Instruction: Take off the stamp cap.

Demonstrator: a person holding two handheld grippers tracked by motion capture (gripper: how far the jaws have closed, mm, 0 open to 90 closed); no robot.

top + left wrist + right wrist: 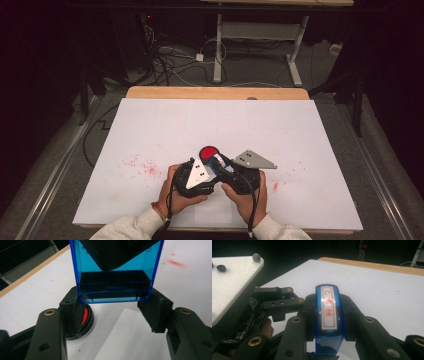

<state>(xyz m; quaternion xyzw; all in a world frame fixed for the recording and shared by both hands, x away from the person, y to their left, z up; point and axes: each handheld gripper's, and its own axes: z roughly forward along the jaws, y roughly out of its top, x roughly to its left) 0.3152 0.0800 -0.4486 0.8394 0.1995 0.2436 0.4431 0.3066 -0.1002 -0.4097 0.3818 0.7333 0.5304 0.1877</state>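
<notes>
A blue see-through stamp (218, 163) with a white label in red characters (328, 312) is held near the table's front middle. My right gripper (328, 323) is shut on its sides, label facing the camera. In the left gripper view the stamp's open lower frame (116, 287) sits between my left gripper's (112, 311) jaws, whose pads press on its bottom corners. In the high view the left gripper (206, 172) and the right gripper (231, 171) meet tip to tip. A round red ink pad (208, 151) in a black case (86, 322) lies on the table just beyond them.
The white table cover (300, 130) carries red ink specks at left (142, 167) and right (275, 186). A loose white sheet (130, 340) lies under the grippers. The wooden far edge (215, 92) bounds the table; desk legs and cables lie on the floor beyond.
</notes>
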